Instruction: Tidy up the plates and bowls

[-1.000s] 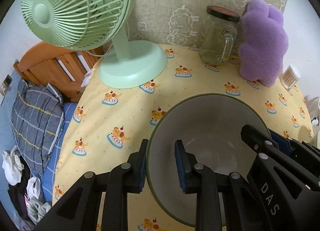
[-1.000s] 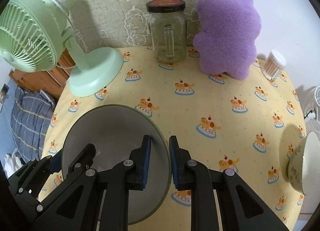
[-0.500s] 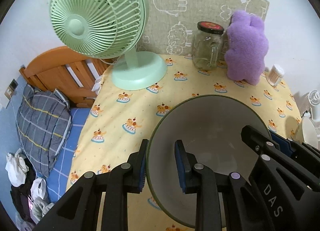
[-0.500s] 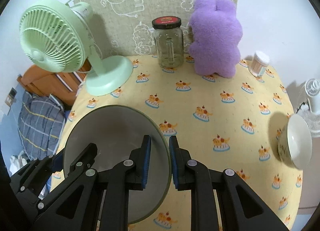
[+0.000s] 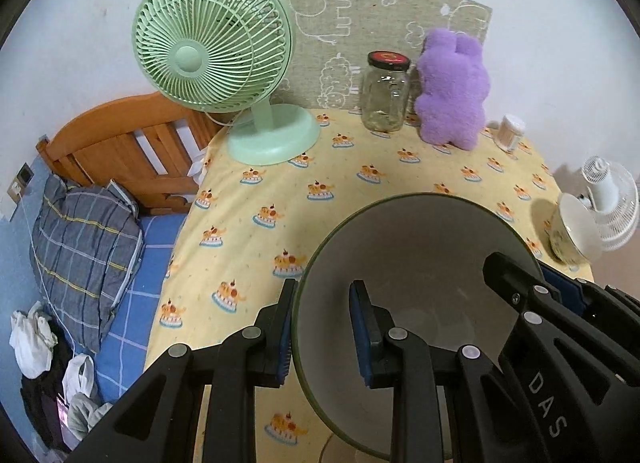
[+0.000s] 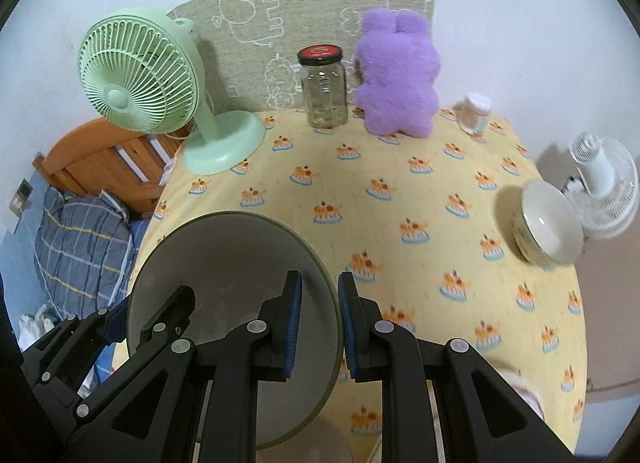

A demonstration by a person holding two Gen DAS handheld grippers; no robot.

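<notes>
A large grey bowl with a dark green rim (image 5: 416,263) is held between both grippers above the near part of the yellow tablecloth (image 5: 360,191). My left gripper (image 5: 322,333) is shut on its left rim. My right gripper (image 6: 319,329) is shut on its right rim; the bowl (image 6: 228,263) fills the lower left of the right wrist view. A white bowl with a patterned outside (image 6: 548,223) lies tilted near the table's right edge, also in the left wrist view (image 5: 570,233).
A green desk fan (image 5: 224,63) stands at the back left. A lidded glass jar (image 5: 386,91), a purple plush (image 5: 452,87) and a small tub of cotton swabs (image 5: 508,131) line the back. A white fan (image 6: 600,187) stands beyond the right edge. A bed (image 5: 92,223) lies left.
Both grippers have risen and drawn back with the grey bowl, so more of the table shows and the white bowl has come into the left wrist view.
</notes>
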